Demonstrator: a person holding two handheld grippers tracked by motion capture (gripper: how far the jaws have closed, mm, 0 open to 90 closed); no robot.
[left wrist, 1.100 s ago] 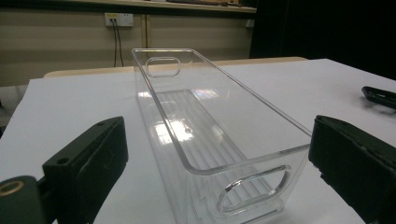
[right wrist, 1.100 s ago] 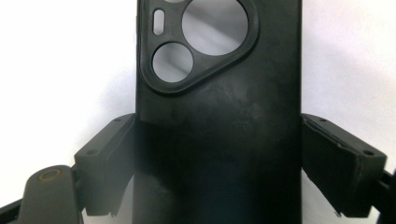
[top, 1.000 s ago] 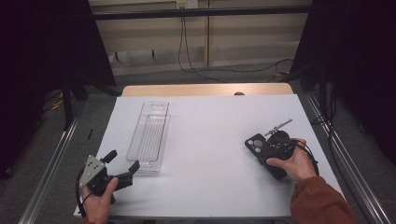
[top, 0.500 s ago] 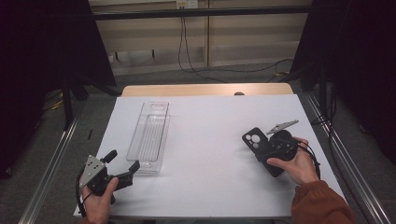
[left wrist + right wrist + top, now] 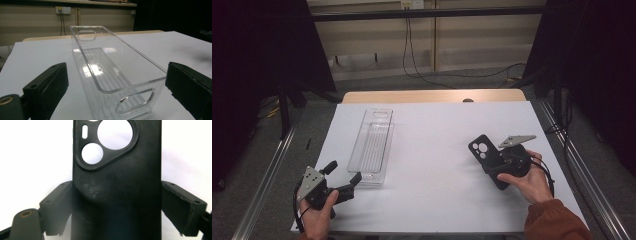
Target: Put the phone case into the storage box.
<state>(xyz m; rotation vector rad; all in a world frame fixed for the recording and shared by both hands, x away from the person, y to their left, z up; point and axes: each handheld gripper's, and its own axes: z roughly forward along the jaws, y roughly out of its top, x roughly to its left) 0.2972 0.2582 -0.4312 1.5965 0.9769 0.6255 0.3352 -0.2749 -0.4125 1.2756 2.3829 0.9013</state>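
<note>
A black phone case (image 5: 481, 150) with round camera cut-outs stands between the jaws of my right gripper (image 5: 493, 165) at the right of the white table. In the right gripper view the case (image 5: 115, 182) runs up the middle and both pads (image 5: 58, 205) press on its sides. A clear plastic tray (image 5: 360, 137) lies lengthwise at the left centre. My left gripper (image 5: 343, 172) stands open just in front of the tray's near end. In the left gripper view the tray's (image 5: 86, 62) handle end sits between the wide-apart jaws of that gripper (image 5: 115, 85), untouched.
The white table top (image 5: 437, 130) has free room between tray and case. A wooden strip (image 5: 432, 96) runs along its far edge. Metal rails (image 5: 267, 180) flank both sides. Cables (image 5: 412, 55) hang from a wall socket behind.
My right hand has turned slightly with the phone case in its grip, and the case's top has shifted a little up and left. The left gripper and tray are unchanged.
</note>
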